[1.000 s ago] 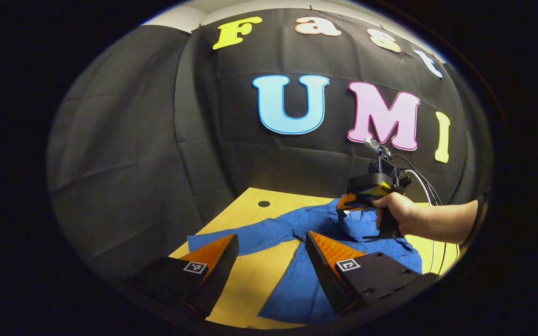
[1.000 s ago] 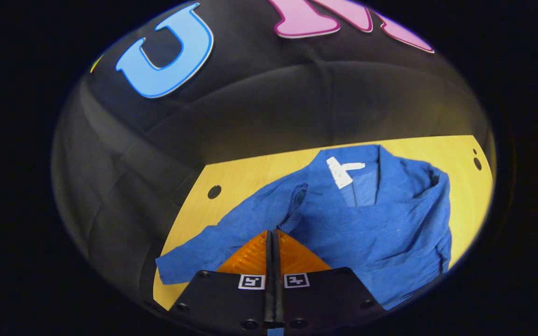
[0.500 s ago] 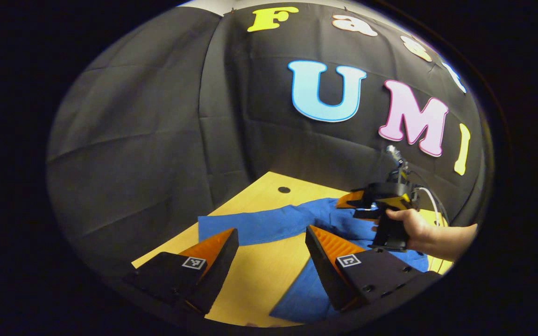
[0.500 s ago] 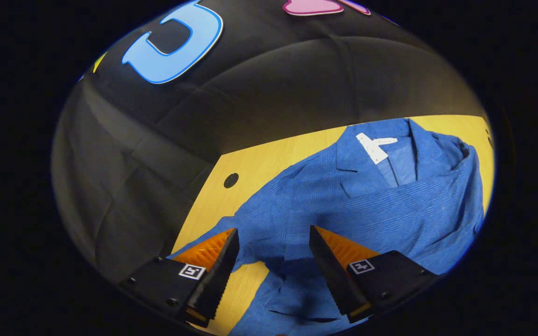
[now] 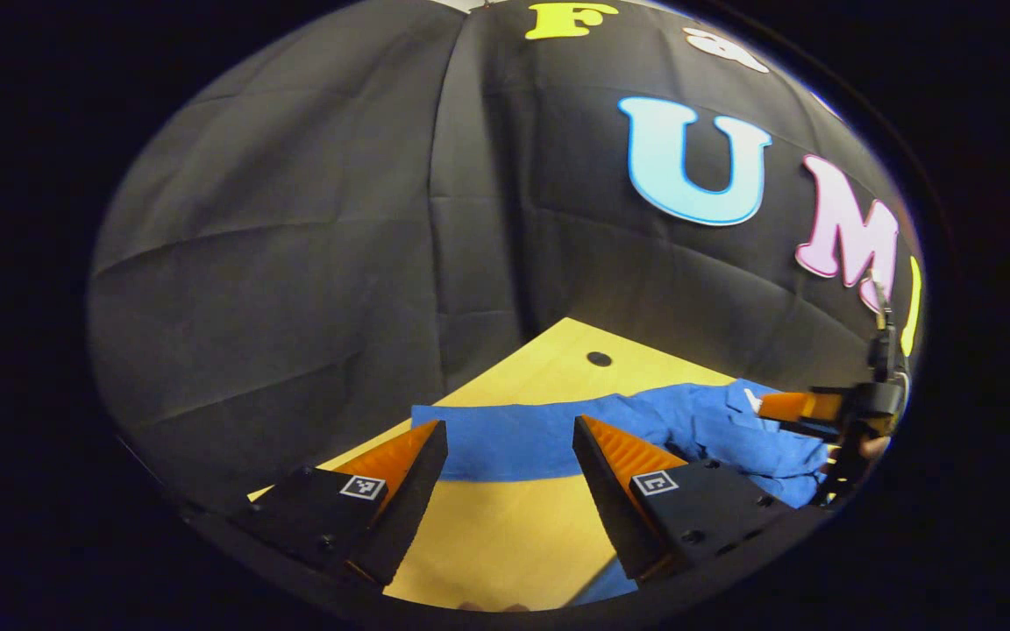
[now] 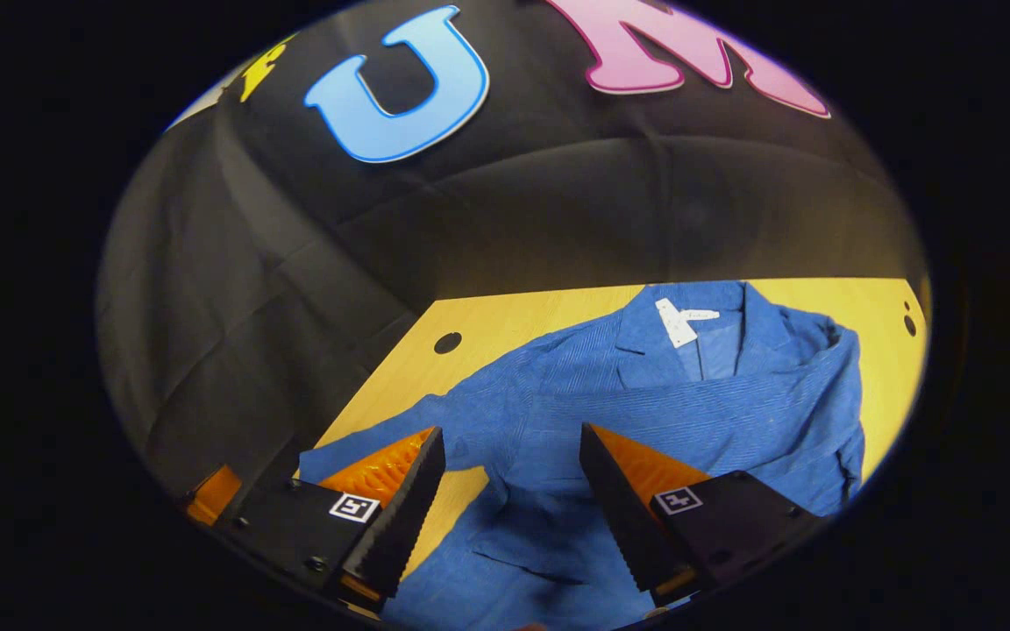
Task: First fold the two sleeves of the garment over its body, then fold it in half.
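In the right gripper view the right tongs [image 6: 505, 491] stand wide apart, holding nothing, poised over the blue garment [image 6: 645, 412] lying on the worktop [image 6: 514, 320]. Its far-side sleeve looks already folded over the body. The other sleeve [image 5: 505, 434] lies stretched out flat just beyond the left tongs [image 5: 509, 478], which are also apart and empty. I judge that sleeve and the halving fold remain.
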`<state>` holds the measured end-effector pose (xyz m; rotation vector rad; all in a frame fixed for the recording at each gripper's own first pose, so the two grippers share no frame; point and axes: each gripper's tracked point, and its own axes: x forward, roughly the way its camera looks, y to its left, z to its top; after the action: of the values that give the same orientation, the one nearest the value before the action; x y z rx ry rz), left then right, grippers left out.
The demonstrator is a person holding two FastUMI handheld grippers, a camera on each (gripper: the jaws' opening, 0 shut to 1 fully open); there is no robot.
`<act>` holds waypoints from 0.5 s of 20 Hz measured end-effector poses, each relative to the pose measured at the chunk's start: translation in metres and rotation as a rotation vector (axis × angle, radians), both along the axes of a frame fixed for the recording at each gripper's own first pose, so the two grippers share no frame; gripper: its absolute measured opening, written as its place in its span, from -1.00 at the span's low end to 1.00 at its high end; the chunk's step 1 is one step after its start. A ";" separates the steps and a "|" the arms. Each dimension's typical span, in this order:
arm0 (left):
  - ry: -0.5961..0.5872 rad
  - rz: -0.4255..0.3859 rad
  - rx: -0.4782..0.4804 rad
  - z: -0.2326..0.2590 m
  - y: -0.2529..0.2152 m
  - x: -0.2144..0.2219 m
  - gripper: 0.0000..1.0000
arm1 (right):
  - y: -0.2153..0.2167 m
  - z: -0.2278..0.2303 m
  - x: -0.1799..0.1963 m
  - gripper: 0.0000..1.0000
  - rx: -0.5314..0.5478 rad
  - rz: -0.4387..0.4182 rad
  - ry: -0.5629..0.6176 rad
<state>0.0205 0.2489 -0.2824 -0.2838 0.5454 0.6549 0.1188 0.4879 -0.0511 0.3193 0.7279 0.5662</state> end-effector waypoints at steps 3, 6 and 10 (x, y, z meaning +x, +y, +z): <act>0.013 0.065 -0.049 -0.027 0.028 0.005 0.70 | -0.020 0.017 -0.025 0.96 -0.029 0.040 -0.081; 0.097 0.114 -0.085 -0.069 0.056 0.002 0.69 | -0.037 0.030 -0.049 0.96 -0.074 0.092 -0.187; 0.224 0.129 -0.126 -0.116 0.076 -0.005 0.67 | -0.044 0.038 -0.093 0.95 -0.094 0.164 -0.285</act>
<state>0.0159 0.3247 -0.3984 -0.3684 0.7894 0.7837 0.0255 0.4441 -0.0130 0.0881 0.5058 0.7137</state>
